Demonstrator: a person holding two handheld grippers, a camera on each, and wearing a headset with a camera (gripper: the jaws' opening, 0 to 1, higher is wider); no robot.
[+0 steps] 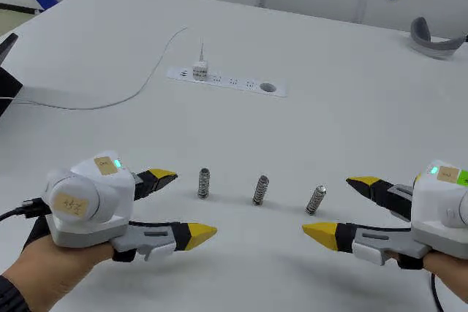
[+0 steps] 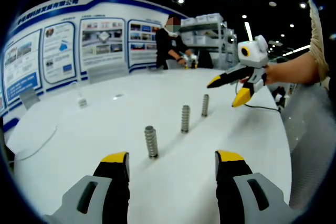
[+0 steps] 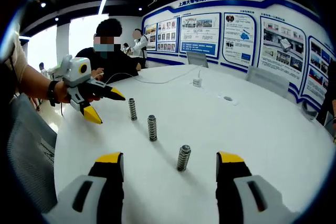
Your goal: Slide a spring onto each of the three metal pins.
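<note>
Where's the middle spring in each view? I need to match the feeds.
Head view: middle spring, low centre, second of three.
Left gripper view: middle spring, near centre, second from the near end.
Right gripper view: middle spring, left of centre, second from the near end.
Shared landmark: the upright white plug.

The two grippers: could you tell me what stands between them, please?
In the head view, three upright springs stand in a row between the left gripper and right gripper: left spring, middle spring, right spring.

White power strip (image 1: 225, 80) (one plug in), thin cable (image 1: 150, 78), white table (image 1: 351, 122)
</note>
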